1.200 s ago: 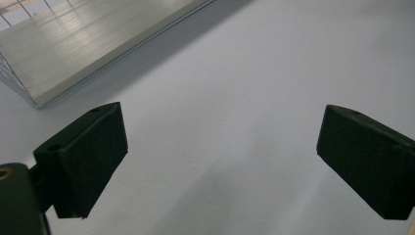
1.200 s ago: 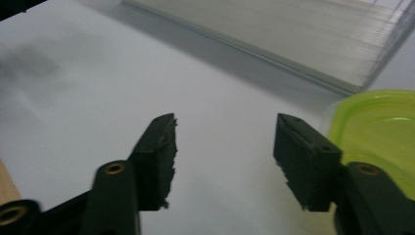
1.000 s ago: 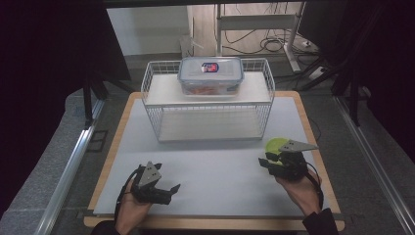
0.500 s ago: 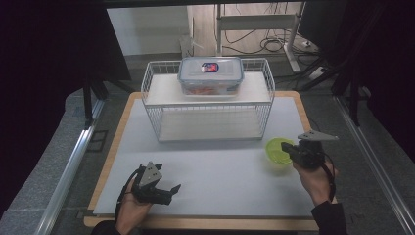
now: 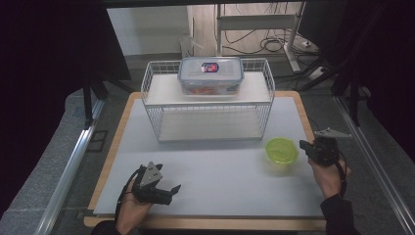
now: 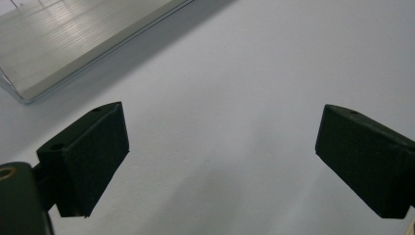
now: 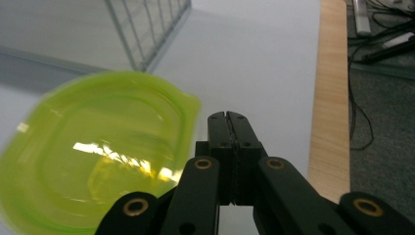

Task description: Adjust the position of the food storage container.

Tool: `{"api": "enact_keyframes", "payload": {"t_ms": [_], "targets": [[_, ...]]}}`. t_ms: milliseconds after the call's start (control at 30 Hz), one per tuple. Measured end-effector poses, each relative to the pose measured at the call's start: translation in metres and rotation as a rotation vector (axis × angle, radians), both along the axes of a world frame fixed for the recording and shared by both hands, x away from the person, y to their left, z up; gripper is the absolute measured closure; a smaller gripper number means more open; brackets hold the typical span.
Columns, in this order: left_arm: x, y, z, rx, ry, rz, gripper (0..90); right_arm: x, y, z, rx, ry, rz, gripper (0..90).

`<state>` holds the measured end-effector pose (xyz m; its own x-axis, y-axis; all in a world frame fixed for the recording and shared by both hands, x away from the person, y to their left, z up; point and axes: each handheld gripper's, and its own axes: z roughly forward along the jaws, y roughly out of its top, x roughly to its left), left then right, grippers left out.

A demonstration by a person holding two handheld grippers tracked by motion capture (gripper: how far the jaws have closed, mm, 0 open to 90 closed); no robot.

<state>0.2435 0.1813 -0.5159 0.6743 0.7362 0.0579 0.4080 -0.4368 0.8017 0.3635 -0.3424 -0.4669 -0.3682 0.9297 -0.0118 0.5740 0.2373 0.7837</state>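
Right hand-held gripper [image 5: 304,145]: your jaws are pressed together with nothing between them, tips just beside the green bowl's right rim; they have just closed.
Right hand [image 5: 330,169]: your forearm comes in from the bottom right edge of the worktop [image 5: 220,191], wrist raised, gripper pointing left toward the bowl.
Green bowl [image 5: 281,150]: stands upright on the worktop, in front of the wire rack's right corner, apart from the gripper.
Left hand-held gripper [image 5: 172,191]: your jaws are spread wide over bare worktop, holding nothing.
Left hand [image 5: 131,203]: rests low at the near left edge, gripper pointing right.
Wire rack [image 5: 208,105]: carries a lidded container [image 5: 210,74] on its top shelf.
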Motion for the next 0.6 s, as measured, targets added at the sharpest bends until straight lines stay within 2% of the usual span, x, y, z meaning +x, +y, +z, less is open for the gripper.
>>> {"api": "enact_keyframes", "payload": {"t_ms": [100, 200, 367, 500, 600], "targets": [[0.000, 0.000, -0.001, 0.002, 0.002, -0.002, 5.6, 0.006, -0.005, -0.011, -0.012, 0.029, -0.011, 89.7], [0.001, 0.000, -0.001, 0.003, 0.007, -0.005, 5.6, 0.011, -0.008, -0.021, -0.001, 0.055, -0.006, 89.7], [0.001, -0.001, -0.002, 0.008, 0.010, -0.011, 5.6, 0.017, -0.007, -0.034, 0.034, 0.102, 0.024, 89.7], [0.001, -0.001, -0.003, 0.008, 0.018, -0.013, 5.7, 0.021, -0.006, -0.041, 0.051, 0.120, 0.046, 89.7], [0.002, -0.002, -0.004, 0.012, 0.022, -0.016, 5.7, 0.022, -0.003, -0.044, 0.045, 0.128, 0.070, 89.7]]}}
